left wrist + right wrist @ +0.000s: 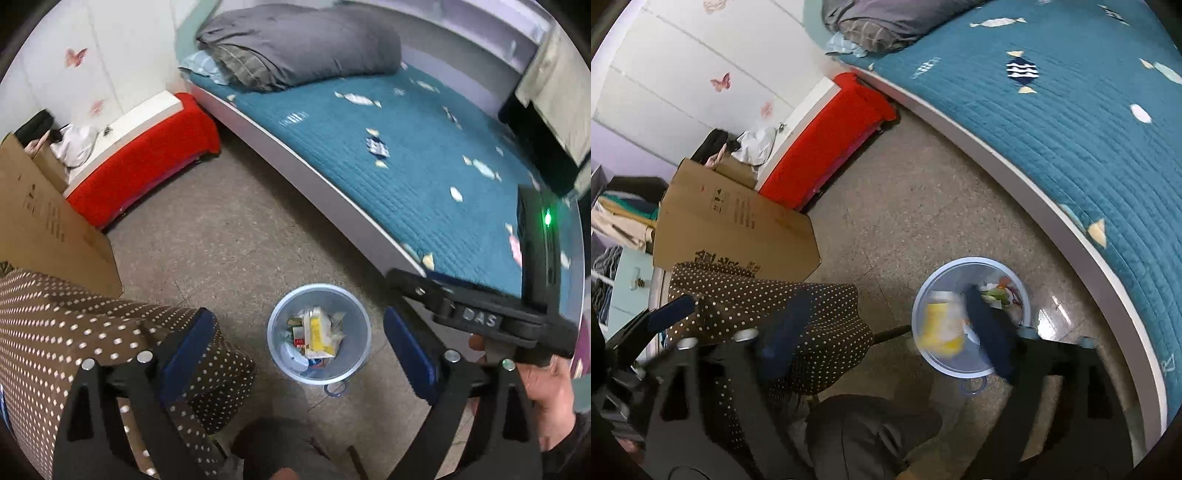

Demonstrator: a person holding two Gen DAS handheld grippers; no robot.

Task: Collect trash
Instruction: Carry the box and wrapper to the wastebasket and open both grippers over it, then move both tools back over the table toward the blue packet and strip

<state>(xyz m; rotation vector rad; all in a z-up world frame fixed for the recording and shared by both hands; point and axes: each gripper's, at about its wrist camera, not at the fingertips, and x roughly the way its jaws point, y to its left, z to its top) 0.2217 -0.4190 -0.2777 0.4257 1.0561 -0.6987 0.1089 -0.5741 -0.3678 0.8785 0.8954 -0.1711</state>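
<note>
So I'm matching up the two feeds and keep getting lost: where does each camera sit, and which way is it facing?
Left wrist: sits on the left gripper, looks steeply down at the blue bin of trash beside the bed; shows its open jaws, the right gripper's body and the hand holding it.
Right wrist: sits on the right gripper, looks down at the floor; shows its blurred open jaws, a yellow package over the bin, and a dark trouser leg.
Shared: bin, bed, polka-dot seat, cardboard box, red bench.
</note>
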